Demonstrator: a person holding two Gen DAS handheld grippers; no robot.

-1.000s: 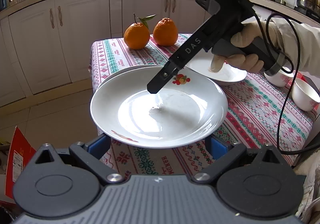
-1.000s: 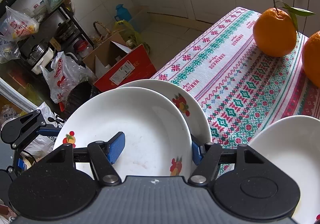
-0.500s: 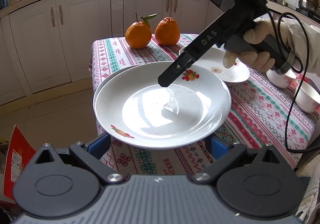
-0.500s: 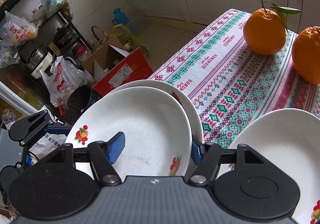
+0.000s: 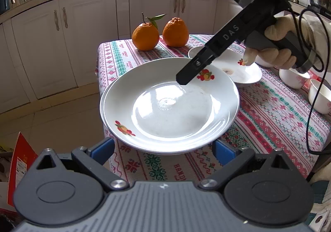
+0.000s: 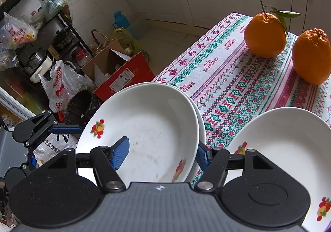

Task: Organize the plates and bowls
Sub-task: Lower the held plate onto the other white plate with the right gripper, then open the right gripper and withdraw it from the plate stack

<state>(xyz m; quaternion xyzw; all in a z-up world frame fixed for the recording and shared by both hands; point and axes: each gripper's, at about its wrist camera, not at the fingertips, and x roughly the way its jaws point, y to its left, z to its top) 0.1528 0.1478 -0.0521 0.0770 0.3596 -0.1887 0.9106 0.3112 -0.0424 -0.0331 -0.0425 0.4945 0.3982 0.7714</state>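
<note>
"White stack at the left corner, what changes?" asks the checker.

"Left gripper (image 5: 163, 149) sits under the near rim, jaws wide, nothing clamped as far as it shows," says the annotator. "Top plate (image 5: 169, 112) was offset and lifted a second ago; now it sits nearly centred on the lower plate (image 6: 202, 126), only a sliver of that rim showing."

"Right gripper (image 6: 160, 155)?"

"Closed on the top plate's far wall, one blue pad inside, the other outside the rim. Not let go yet."

"So the stack is made?"

"Looks nested, judging by the rims. Release seems the step in hand. The stack overhangs the tablecloth (image 5: 269, 120) corner, so a pull on exit could tip it."

"Further right?"

"Third plate (image 5: 246, 72) lies alone beside the stack, behind the right gripper's arm. Two bowls (image 5: 319, 97) at the far right edge, unstacked. Oranges (image 5: 145, 36) at the back, not involved. Roughly a third done, at a guess."
</note>
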